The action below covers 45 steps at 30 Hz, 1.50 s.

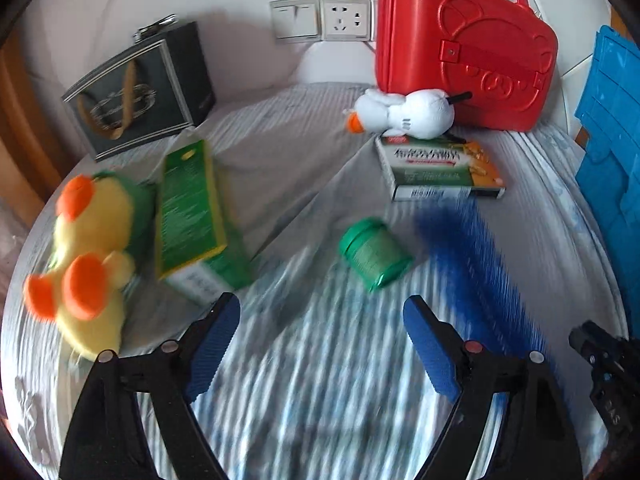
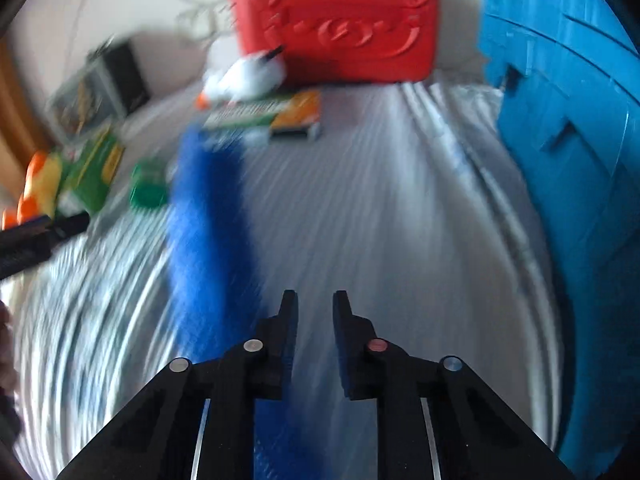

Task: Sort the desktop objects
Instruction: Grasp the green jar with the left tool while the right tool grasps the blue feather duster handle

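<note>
My left gripper (image 1: 321, 303) is open above the striped cloth, with nothing between its blue pads. Just beyond it a small green jar (image 1: 374, 254) lies on its side. A tall green box (image 1: 192, 208) and a yellow duck plush (image 1: 88, 256) lie to its left. A long blue bristly strip (image 1: 472, 264) runs along its right. Farther back, a white goose plush (image 1: 404, 114) rests on a flat medicine box (image 1: 440, 168). My right gripper (image 2: 315, 296) is shut on nothing, over bare cloth right of the blue strip (image 2: 208, 220).
A red carry case (image 1: 464, 48) stands against the back wall and a blue crate (image 2: 560, 160) stands at the right edge. A dark gift bag (image 1: 140, 88) is at the back left. Wall sockets (image 1: 320, 20) sit behind. Both views are blurred.
</note>
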{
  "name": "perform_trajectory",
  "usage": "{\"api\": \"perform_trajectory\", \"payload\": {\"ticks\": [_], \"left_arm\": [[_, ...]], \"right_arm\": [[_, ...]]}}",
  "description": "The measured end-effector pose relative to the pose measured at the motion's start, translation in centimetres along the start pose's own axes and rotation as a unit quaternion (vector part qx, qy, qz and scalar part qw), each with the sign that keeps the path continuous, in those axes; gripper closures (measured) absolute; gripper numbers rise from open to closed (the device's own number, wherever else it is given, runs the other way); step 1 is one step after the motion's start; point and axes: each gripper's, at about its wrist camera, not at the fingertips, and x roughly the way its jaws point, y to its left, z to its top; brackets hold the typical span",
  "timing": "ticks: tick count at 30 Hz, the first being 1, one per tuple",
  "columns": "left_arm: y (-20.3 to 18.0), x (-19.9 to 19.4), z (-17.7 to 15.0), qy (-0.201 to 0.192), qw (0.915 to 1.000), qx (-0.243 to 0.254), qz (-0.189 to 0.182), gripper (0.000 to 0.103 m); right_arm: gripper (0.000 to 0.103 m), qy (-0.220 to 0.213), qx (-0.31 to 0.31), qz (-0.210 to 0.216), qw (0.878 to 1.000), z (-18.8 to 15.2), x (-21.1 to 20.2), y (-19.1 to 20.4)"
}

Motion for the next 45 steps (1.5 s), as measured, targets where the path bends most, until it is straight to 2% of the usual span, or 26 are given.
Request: {"api": "perform_trajectory", "payload": {"ticks": [2, 5, 7, 10, 15, 17, 21, 25, 27, 28, 30, 31, 32, 33, 35, 39, 45], "left_arm": [[-0.9, 1.7, 1.3, 0.001, 1.0000, 0.001, -0.007, 0.020], [-2.0, 4.6, 2.3, 0.015, 0.9998, 0.008, -0.008, 0.030], [-2.2, 6.2, 2.4, 0.033, 0.9994, 0.008, -0.011, 0.056], [-1.8, 6.2, 1.6, 0.029, 0.9995, 0.005, -0.011, 0.056], [0.4, 2.9, -2.7, 0.036, 0.9992, 0.007, -0.016, 0.056], [1.0, 1.0, -5.1, 0.041, 0.9990, 0.011, -0.014, 0.056], [1.6, -2.8, -9.9, 0.051, 0.9985, 0.017, -0.006, 0.056], [2.0, -5.2, -12.9, 0.057, 0.9980, 0.024, -0.009, 0.056], [2.0, -6.4, -13.9, 0.054, 0.9982, 0.026, -0.007, 0.056], [1.9, -7.0, -14.4, 0.052, 0.9983, 0.026, -0.008, 0.056], [1.9, -8.3, -15.0, 0.044, 0.9986, 0.029, -0.010, 0.056], [1.9, -8.9, -15.3, 0.040, 0.9987, 0.032, -0.009, 0.056], [1.9, -9.5, -15.5, 0.035, 0.9987, 0.035, -0.009, 0.056], [2.0, -10.2, -15.7, 0.029, 0.9989, 0.037, -0.008, 0.056], [2.2, -11.4, -16.1, 0.017, 0.9990, 0.039, -0.009, 0.056], [2.6, -14.4, -16.2, -0.016, 0.9990, 0.041, -0.011, 0.056], [3.4, -19.9, -15.6, -0.080, 0.9953, 0.050, -0.024, 0.056]], "right_arm": [[0.086, -0.003, 0.006, -0.002, 1.000, 0.9, 0.4, -0.6], [0.084, -0.008, 0.013, 0.010, 1.000, 1.1, 0.2, -0.9], [0.079, -0.008, 0.009, 0.009, 1.000, 0.9, -0.1, -1.0], [0.065, 0.006, -0.003, 0.010, 1.000, 0.2, 0.0, -0.8], [0.059, 0.029, -0.031, 0.019, 0.999, -2.5, -0.8, 0.1], [0.053, 0.031, -0.039, 0.020, 0.999, -3.7, -1.6, 0.2], [0.049, 0.023, -0.044, 0.024, 0.998, -5.2, -3.7, 0.4], [0.036, 0.008, -0.052, 0.037, 0.998, -5.9, -6.1, 1.2], [0.036, 0.022, -0.072, 0.040, 0.996, -6.7, -6.1, 2.2], [0.037, 0.034, -0.084, 0.035, 0.995, -7.6, -5.9, 2.7], [0.048, 0.056, -0.090, 0.028, 0.994, -8.7, -5.2, 3.3], [0.058, 0.066, -0.091, 0.026, 0.993, -9.3, -4.9, 3.5], [0.061, 0.076, -0.094, 0.013, 0.993, -9.9, -4.3, 3.7], [0.065, 0.073, -0.096, 0.005, 0.993, -10.3, -4.2, 3.8], [0.081, 0.069, -0.097, 0.000, 0.993, -10.6, -4.6, 4.1], [0.086, 0.031, -0.096, 0.008, 0.995, -10.2, -7.5, 5.5], [0.097, -0.068, -0.096, 0.027, 0.993, -9.1, -15.2, 8.0]]}}
